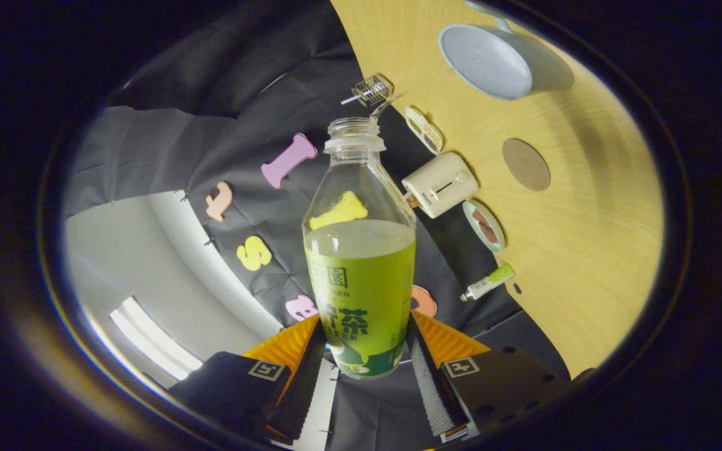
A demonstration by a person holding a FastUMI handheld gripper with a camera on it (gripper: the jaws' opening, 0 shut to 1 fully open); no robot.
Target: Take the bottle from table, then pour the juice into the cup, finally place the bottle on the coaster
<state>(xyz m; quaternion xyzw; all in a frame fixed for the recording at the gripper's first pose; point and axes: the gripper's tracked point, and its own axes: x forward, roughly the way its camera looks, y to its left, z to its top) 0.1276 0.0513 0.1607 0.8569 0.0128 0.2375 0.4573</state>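
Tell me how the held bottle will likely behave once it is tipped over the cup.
The bottle, gripped low between the gripper fingers, is uncapped and over half full, so juice probably sloshes and spills readily. Its thin clear plastic may flex under squeeze.

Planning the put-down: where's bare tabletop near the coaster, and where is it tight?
The claw is shut on the clear green-labelled juice bottle. The round brown coaster is bare, with open wooden table around it up to the pale blue cup. It is crowded along the wall: cream toaster, small teal dish, green-capped tube.
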